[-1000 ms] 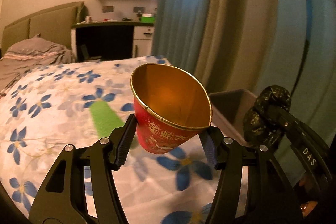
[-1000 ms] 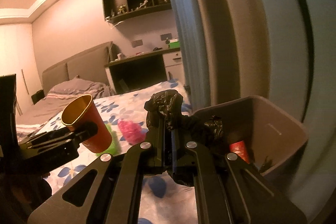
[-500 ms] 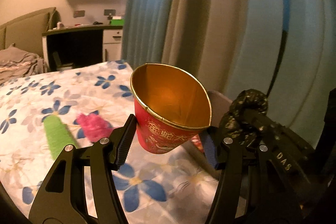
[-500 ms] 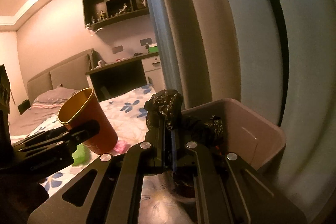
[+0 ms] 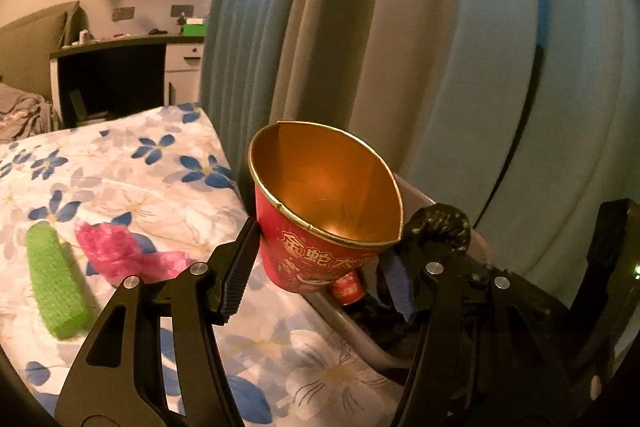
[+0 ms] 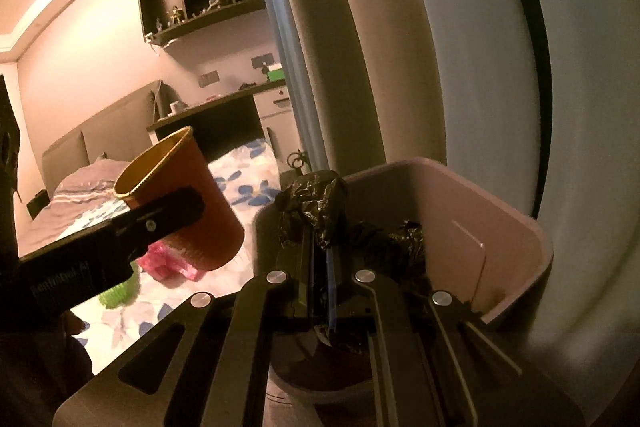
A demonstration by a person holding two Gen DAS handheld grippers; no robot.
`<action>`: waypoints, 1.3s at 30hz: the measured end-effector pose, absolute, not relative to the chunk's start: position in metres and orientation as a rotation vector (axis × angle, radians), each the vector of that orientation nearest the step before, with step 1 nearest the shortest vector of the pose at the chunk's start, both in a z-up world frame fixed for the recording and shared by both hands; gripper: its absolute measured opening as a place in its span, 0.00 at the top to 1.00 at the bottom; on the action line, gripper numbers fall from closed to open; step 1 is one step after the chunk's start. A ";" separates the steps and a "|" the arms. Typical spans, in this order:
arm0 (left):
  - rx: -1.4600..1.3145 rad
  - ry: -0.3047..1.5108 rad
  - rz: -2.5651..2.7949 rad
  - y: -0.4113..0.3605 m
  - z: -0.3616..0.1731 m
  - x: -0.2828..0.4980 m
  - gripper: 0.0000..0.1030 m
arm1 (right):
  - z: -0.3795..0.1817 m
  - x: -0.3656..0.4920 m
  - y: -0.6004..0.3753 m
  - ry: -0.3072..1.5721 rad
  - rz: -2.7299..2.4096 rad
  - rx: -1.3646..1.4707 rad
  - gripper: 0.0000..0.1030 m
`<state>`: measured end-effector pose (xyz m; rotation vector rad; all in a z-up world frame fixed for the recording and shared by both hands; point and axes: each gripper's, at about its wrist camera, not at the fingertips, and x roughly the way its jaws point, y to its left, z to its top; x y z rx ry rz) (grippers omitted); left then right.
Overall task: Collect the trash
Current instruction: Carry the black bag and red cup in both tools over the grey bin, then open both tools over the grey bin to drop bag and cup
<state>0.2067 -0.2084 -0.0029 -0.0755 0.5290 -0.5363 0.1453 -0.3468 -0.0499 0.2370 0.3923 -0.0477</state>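
Note:
My left gripper (image 5: pixel 320 267) is shut on a red paper cup (image 5: pixel 320 227) with a gold inside, held tilted near the bed's edge, just left of the bin; the cup also shows in the right wrist view (image 6: pixel 180 199). My right gripper (image 6: pixel 324 247) is shut on a crumpled black plastic bag (image 6: pixel 316 203), held over the grey-pink trash bin (image 6: pixel 516 259). The bag also shows in the left wrist view (image 5: pixel 440 227). A red can (image 5: pixel 348 287) lies inside the bin.
A pink crumpled wrapper (image 5: pixel 116 243) and a green sponge-like block (image 5: pixel 52 283) lie on the flowered bedspread (image 5: pixel 120 179). Curtains (image 5: pixel 360 27) hang right behind the bin. A desk (image 5: pixel 120 67) and headboard stand far back.
Both grippers have moved right toward the bin. The bin now sits under the black bag, and the cup is close to the bin's left rim. Both grips are unchanged.

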 end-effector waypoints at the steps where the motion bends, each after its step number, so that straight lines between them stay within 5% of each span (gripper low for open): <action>1: -0.078 0.535 -0.543 -0.211 -0.005 0.209 0.44 | -0.051 0.146 -0.348 0.396 -0.049 0.239 0.95; 5: -0.084 0.557 -0.561 -0.218 -0.011 0.215 0.44 | -0.056 0.146 -0.354 0.413 -0.062 0.246 0.93; 9: -0.089 0.573 -0.580 -0.222 -0.018 0.219 0.44 | -0.058 0.140 -0.362 0.405 -0.083 0.257 0.72; 21: -0.090 0.598 -0.634 -0.244 -0.030 0.222 0.43 | -0.047 0.104 -0.388 0.294 -0.310 0.247 0.44; 30: -0.050 0.658 -0.699 -0.274 -0.046 0.217 0.42 | -0.042 0.090 -0.403 0.244 -0.353 0.256 0.41; 39: -0.034 0.641 -0.554 -0.257 -0.043 0.210 0.11 | -0.041 0.092 -0.400 0.250 -0.337 0.273 0.40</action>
